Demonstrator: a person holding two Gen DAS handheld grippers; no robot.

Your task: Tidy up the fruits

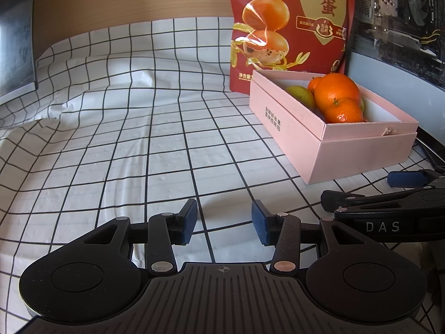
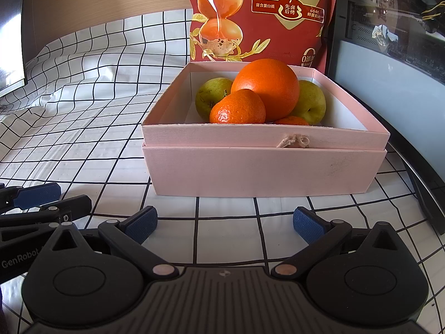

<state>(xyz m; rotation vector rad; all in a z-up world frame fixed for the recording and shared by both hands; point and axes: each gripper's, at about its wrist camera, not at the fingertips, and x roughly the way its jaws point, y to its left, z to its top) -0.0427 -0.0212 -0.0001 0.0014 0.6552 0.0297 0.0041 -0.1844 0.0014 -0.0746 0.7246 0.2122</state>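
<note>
A pink box [image 2: 264, 167] stands on the checked cloth straight ahead in the right wrist view; it also shows at the right in the left wrist view [image 1: 358, 153]. In it lie a big orange [image 2: 267, 86], a mandarin [image 2: 236, 108], two green pears [image 2: 208, 94] [image 2: 310, 100] and another small mandarin [image 2: 292, 121]. My right gripper [image 2: 225, 224] is open and empty, low over the cloth just in front of the box. My left gripper [image 1: 224, 221] is open and empty, left of the box.
A red snack bag [image 2: 261, 14] stands behind the box. A dark monitor [image 2: 389, 41] is at the right with its base by the box. Another dark screen [image 1: 16, 36] is at the far left. The checked cloth [image 1: 111, 139] is wrinkled at the left.
</note>
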